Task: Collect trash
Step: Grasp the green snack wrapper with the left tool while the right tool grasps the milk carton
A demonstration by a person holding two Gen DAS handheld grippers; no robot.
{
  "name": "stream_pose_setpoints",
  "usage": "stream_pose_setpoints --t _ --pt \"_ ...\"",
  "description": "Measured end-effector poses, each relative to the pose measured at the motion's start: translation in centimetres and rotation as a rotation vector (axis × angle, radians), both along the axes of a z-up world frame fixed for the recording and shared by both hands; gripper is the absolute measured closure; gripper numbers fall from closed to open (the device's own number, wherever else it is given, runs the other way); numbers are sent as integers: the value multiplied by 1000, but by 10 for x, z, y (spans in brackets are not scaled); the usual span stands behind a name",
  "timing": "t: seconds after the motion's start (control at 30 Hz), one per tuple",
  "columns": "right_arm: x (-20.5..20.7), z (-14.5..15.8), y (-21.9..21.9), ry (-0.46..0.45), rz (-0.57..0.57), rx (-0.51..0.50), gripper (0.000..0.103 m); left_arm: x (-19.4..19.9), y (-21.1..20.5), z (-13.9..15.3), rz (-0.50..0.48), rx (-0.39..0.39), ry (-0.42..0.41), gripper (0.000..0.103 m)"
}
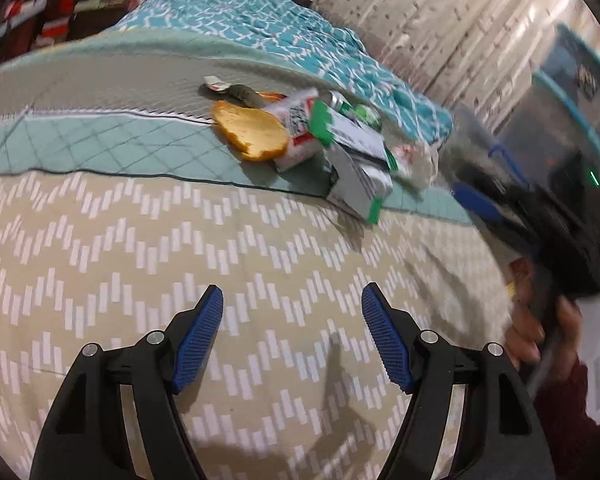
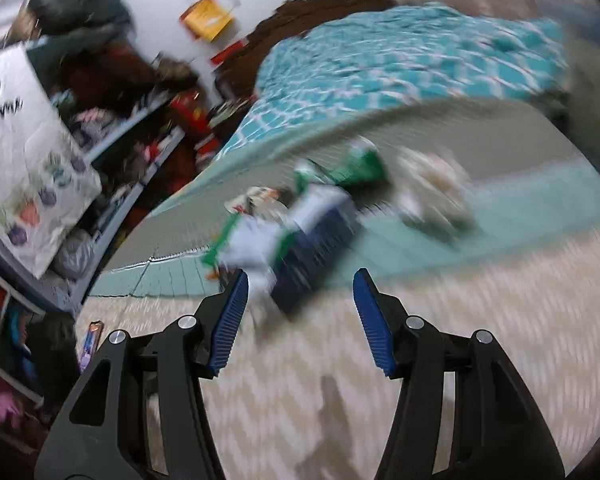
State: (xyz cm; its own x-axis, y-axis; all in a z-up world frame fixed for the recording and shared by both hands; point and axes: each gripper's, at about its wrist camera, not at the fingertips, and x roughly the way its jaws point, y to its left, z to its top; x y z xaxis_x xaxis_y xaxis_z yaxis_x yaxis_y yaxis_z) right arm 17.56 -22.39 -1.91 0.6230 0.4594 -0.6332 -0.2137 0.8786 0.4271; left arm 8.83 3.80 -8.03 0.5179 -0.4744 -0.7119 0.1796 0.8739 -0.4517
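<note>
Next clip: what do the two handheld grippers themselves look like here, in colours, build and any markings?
Both match. The left gripper and right gripper each have two black plastic finger arms with triangular cut-outs, silver round pivot pins, and blue ribbed pads on the inner faces. No cables or markings show. The right gripper's body also shows from the left wrist view, blurred, with a small green light.

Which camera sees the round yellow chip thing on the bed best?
The left wrist view. There the round yellow-orange piece is sharp and whole, lying at the left end of the trash pile on the bed. The right wrist view is badly blurred; only a small orange bit shows near the green and white carton, so it can't be told apart.
</note>
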Motion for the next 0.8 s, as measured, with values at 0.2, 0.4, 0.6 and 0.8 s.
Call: stream_pose_setpoints --t 0.2,0.4,0.6,0.8 --pt "86 -19 57 166 145 -112 64 14 14 6 16 -145 36 35" --pt "40 -13 54 158 263 101 64 39 13 9 16 -220 59 24" --pt "16 -7 -13 41 -70 51 29 65 -1 -1 51 -183 86 23" --pt "31 -30 -12 111 -119 69 18 61 6 11 121 -130 60 23"
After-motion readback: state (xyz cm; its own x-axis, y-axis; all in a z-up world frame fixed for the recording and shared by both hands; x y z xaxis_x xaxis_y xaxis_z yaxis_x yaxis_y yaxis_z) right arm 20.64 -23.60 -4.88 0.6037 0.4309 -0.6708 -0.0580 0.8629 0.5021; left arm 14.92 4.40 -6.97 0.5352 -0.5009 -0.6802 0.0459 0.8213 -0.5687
